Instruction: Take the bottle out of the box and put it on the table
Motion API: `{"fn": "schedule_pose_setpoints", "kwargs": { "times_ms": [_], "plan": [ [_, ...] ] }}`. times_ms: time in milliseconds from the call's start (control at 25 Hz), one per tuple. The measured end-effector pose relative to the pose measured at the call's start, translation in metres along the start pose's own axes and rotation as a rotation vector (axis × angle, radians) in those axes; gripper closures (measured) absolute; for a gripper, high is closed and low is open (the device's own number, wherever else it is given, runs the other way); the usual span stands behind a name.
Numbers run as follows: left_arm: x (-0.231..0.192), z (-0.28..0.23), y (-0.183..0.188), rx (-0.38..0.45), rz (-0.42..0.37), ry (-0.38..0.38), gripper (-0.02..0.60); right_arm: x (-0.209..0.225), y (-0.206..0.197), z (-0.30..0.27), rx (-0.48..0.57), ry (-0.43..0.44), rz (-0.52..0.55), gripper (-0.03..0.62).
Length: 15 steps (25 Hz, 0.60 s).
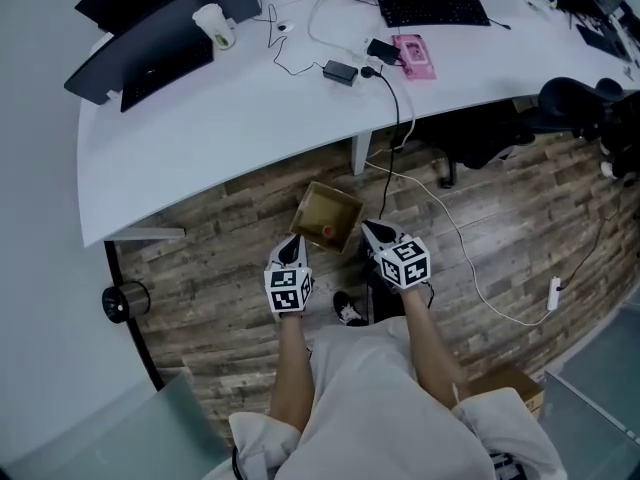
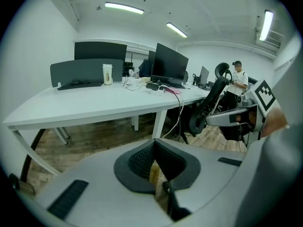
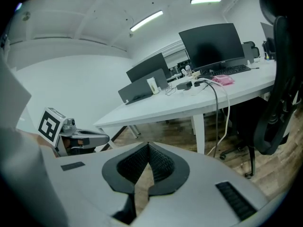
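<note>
Surface (image 1: 200, 138): white, with a cup (image 1: 215, 25) on it, contents not visible. Open cardboard box (image 1: 326, 208) sits on the wood floor (image 1: 220, 263), just off the surface edge. Bottle (image 1: 327, 231) is inside the box, showing only as a red spot at this size. Left gripper (image 1: 293, 243) and right gripper (image 1: 370, 230) hover at the box's near rim, both jaws closed tip to tip, holding nothing. Only the head view shows the box interior. Gripper views look across the surface and each catches the other gripper. Left gripper view alone shows a person (image 2: 238, 79) standing at the back.

Bright ceiling lights (image 2: 124, 7), fisheye-warped edges, seemingly slight blur.
</note>
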State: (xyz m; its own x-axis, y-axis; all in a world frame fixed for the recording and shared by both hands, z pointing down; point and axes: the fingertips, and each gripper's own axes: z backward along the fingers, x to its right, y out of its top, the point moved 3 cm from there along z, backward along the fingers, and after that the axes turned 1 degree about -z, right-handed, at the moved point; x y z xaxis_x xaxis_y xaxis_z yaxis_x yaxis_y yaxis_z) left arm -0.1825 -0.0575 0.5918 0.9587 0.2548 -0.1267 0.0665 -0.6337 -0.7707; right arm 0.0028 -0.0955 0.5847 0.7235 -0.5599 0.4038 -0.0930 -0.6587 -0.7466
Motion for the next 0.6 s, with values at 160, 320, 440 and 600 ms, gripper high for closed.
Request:
{"fn": "schedule_pose_setpoints", "kwargs": {
  "times_ms": [160, 320, 440, 600],
  "plan": [
    [0.000, -0.035, 0.004, -0.031, 0.038, 0.004, 0.568, 0.029, 0.006, -0.020, 0.004, 0.014, -0.062, 0.556],
    [0.000, -0.070, 0.001, -0.073, 0.019, -0.015, 0.568, 0.054, 0.005, -0.037, 0.013, 0.011, -0.103, 0.557],
    [0.002, -0.091, -0.005, -0.091, 0.000, -0.032, 0.568, 0.076, 0.000, -0.044, 0.010, -0.031, -0.095, 0.557],
    [0.004, -0.112, -0.020, -0.113, -0.026, -0.048, 0.568, 0.090, -0.008, -0.049, -0.020, -0.043, -0.029, 0.557]
  ]
}}
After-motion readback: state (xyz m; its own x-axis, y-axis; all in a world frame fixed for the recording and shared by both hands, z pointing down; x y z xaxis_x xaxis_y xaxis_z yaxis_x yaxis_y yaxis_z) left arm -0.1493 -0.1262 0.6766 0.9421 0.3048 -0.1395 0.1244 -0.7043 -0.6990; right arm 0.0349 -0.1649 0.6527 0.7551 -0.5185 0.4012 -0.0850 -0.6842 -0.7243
